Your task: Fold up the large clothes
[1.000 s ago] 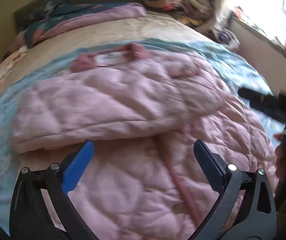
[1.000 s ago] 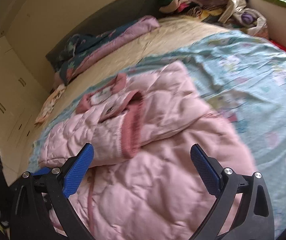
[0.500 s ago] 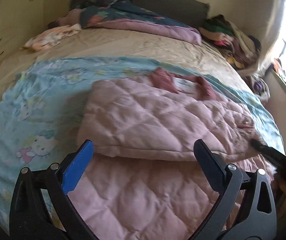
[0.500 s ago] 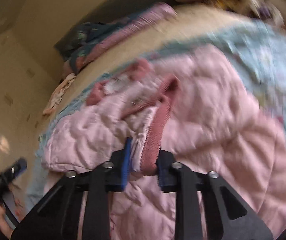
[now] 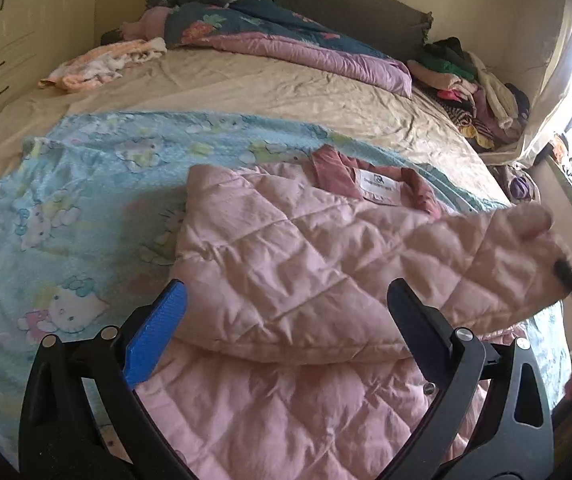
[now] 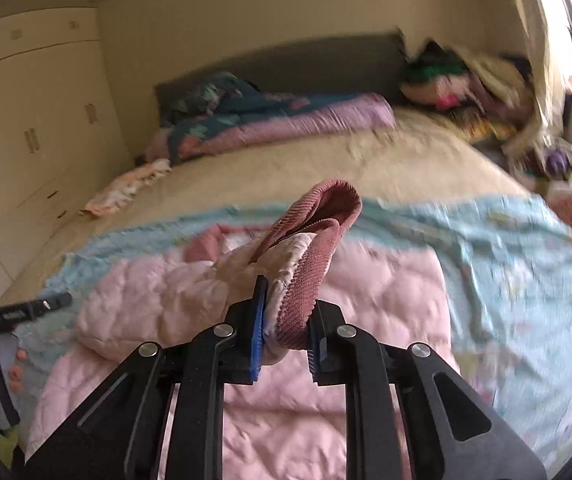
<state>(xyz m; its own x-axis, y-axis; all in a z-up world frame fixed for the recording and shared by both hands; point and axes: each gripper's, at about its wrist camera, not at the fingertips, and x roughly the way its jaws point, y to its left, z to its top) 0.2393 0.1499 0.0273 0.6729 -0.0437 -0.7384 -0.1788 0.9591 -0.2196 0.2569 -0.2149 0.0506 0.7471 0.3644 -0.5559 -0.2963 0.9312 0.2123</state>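
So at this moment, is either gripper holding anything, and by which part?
The right gripper is shut on the pink quilted jacket, pinching its ribbed sleeve cuff. The left gripper is open and holds nothing.

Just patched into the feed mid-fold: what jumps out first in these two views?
The pink quilted jacket spread over the blue cartoon blanket at the near end of the bed. The right gripper is shut on the jacket's ribbed cuff, lifting that sleeve above the body. The left gripper hovers open over the folded left side.
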